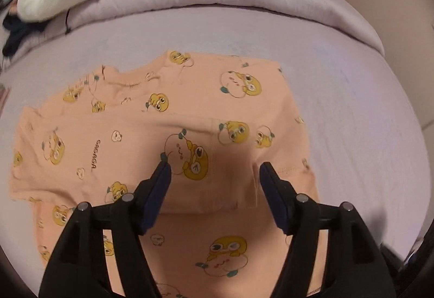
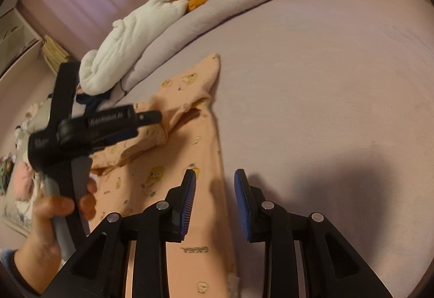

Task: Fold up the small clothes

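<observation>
Both tools stand apart, gripping nothing: left tool (image 1: 214, 165) above a folded sleeve of the peach shirt (image 1: 130, 140), right tool (image 2: 214, 176) over its edge on the lilac bed (image 2: 325, 81).

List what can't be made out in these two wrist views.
- Peach printed shirt: lower part cut off by the left wrist view's bottom edge and fingers.
- Left hand-held gripper: motion-blurred in the right wrist view.
- Clutter at far left: too small and blurred.
</observation>
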